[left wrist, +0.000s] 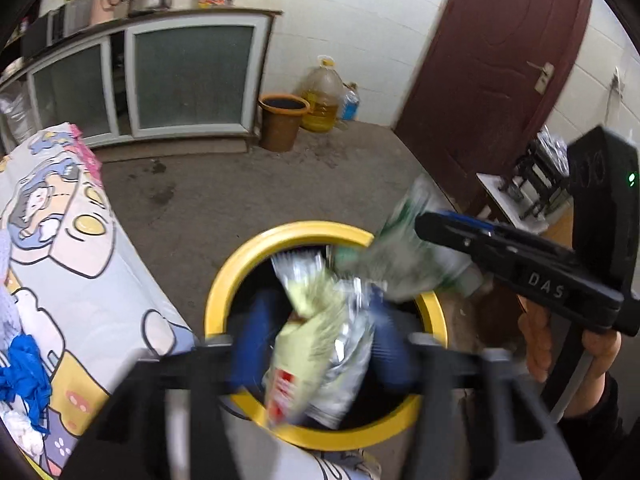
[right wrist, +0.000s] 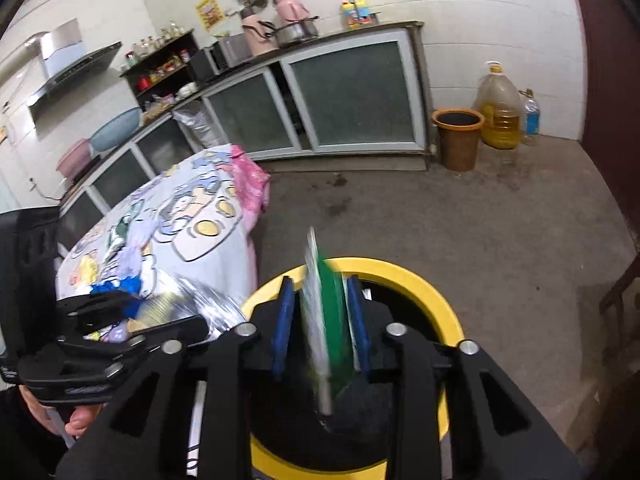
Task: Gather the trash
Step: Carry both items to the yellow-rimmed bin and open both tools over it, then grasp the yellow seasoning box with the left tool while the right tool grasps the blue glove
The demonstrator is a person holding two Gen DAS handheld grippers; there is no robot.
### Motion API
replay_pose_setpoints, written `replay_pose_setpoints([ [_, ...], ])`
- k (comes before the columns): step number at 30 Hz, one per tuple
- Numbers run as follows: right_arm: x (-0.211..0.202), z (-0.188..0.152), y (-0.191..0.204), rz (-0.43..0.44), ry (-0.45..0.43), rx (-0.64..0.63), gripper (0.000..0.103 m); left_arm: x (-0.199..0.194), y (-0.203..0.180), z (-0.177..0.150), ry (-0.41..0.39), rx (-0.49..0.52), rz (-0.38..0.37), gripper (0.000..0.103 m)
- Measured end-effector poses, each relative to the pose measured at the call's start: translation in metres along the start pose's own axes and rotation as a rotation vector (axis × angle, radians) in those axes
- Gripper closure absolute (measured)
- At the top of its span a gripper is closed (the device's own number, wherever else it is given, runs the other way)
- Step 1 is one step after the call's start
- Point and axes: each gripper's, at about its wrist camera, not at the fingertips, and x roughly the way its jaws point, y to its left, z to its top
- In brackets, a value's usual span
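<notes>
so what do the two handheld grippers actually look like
Both are black plastic frames with blue finger pads and silver bolts. The right gripper carries embossed "DAS" lettering and a small green light. The hand on it wears a dark sleeve.

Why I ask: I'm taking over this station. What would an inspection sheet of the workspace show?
Surface: stained concrete floor; table with cartoon cloth beside the bin.
Job's things: yellow-rimmed bin; pale snack bag and green wrapper, both over its opening.
Clutter: crumpled blue item on the cloth.
Grippers: left tool open, snack bag between its pads; right tool open, green wrapper between its pads.
Cables: nothing seen.
Surroundings: glass-door cabinet, brown bucket, oil jug, dark red door.
</notes>
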Motion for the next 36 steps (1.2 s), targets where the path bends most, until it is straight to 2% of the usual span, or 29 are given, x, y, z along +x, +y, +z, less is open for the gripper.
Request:
replay_pose_setpoints([
  [1,-0.001,0.002,-0.002,-0.009,-0.008,0.005,0.047,-0.004,0.001,0.0,-0.025,-0.013,0.003,0.025],
  [2,-0.003,0.002,-0.003,-0.013,-0.016,0.011,0.044,-0.007,0.002,0.0,-0.035,-0.023,0.001,0.021],
  [4,-0.007,0.002,-0.009,-0.02,-0.02,0.024,0.044,-0.013,0.007,0.0,-0.044,-0.049,0.012,0.011],
  [7,-0.015,0.001,-0.011,-0.046,-0.041,0.036,0.044,-0.032,0.014,-0.006,-0.09,-0.063,0.054,0.008],
  [12,-0.031,-0.007,0.002,-0.027,-0.072,0.037,0.044,-0.081,0.026,-0.02,-0.16,-0.017,0.107,0.008],
  [15,-0.038,-0.007,0.021,-0.006,-0.089,-0.001,0.043,-0.121,0.044,-0.031,-0.192,-0.031,0.13,0.008],
  [19,-0.043,-0.002,0.061,0.062,-0.11,-0.053,0.041,-0.18,0.078,-0.054,-0.229,-0.036,0.184,0.008],
  [23,-0.041,-0.001,0.109,0.133,-0.122,-0.127,0.04,-0.236,0.121,-0.088,-0.237,-0.042,0.333,0.008],
  [28,-0.023,-0.005,0.172,0.208,-0.08,-0.239,0.04,-0.293,0.179,-0.139,-0.187,-0.073,0.507,0.008],
  [32,0.006,-0.018,0.222,0.258,-0.002,-0.323,0.04,-0.311,0.21,-0.17,-0.147,-0.115,0.555,0.008],
  [36,0.039,-0.029,0.258,0.3,0.084,-0.368,0.04,-0.31,0.236,-0.191,-0.111,-0.162,0.56,0.008],
])
